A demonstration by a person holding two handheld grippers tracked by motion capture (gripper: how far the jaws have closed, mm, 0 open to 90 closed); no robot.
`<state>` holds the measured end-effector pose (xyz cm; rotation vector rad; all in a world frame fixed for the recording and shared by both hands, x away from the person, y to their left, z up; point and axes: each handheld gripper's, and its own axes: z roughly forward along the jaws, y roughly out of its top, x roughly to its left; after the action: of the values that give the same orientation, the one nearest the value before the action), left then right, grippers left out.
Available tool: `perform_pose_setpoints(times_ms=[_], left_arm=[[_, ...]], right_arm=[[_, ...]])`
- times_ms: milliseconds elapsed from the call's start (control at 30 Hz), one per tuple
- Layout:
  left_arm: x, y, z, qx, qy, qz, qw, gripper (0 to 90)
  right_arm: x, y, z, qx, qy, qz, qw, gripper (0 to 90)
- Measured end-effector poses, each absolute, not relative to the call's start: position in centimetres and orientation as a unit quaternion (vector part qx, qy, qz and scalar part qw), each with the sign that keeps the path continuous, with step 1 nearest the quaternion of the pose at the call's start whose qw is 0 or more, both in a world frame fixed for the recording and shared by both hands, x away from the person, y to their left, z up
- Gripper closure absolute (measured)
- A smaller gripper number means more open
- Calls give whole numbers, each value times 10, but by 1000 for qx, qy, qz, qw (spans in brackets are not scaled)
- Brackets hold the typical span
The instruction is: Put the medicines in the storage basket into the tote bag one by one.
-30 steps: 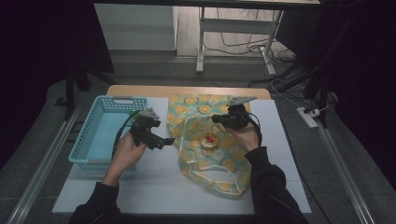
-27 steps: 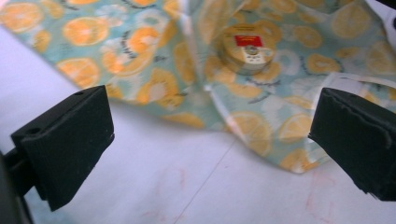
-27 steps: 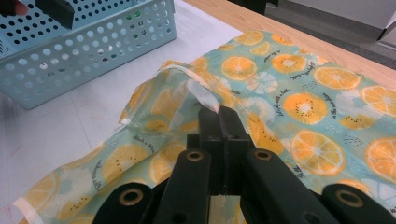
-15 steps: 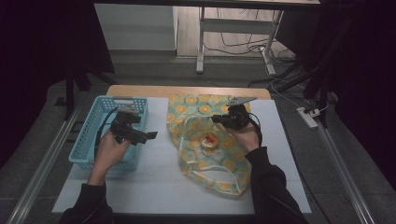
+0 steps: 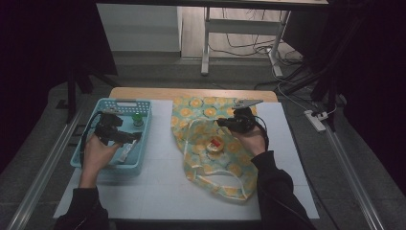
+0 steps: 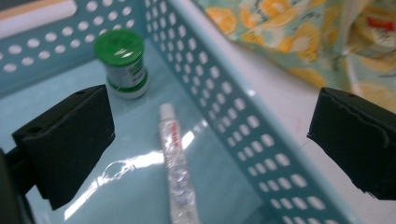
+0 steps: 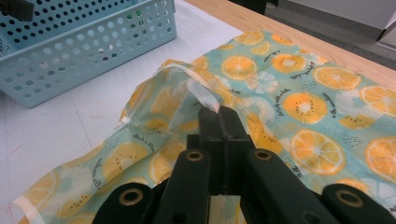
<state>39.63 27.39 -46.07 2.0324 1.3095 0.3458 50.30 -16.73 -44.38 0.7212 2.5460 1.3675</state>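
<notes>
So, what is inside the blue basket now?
The blue basket holds a small jar with a green lid, standing upright, and a thin clear tube lying flat on its floor. The open left gripper and the hand cover part of the floor in the high view.

- One light-blue perforated basket [image 5: 110, 163].
- One green-capped bottle [image 6: 123, 63], inside the basket.
- One clear tube [image 6: 176, 163], inside the basket.
- One orange-print bag [image 5: 210, 139].
- One round yellow-and-red item [image 5: 215, 144] showing inside the bag.
- Two grippers: left gripper [image 6: 210, 140], right gripper [image 7: 218, 114].
</notes>
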Motion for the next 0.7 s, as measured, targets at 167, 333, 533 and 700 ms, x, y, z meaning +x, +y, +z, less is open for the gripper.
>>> perform_pose_setpoints(times_ms=[167, 333, 533, 700], left_arm=[[401, 279, -472, 785, 518, 133, 313, 0], [406, 280, -482, 795, 521, 123, 288, 0], [412, 279, -494, 805, 524, 105, 257, 0], [416, 275, -503, 821, 518, 95, 221, 0]], right_arm=[[503, -167, -444, 241, 852, 458, 82, 900], [503, -166, -444, 241, 853, 457, 81, 900], [503, -166, -445, 239, 854, 455, 81, 900], [502, -165, -445, 238, 854, 456, 80, 900]])
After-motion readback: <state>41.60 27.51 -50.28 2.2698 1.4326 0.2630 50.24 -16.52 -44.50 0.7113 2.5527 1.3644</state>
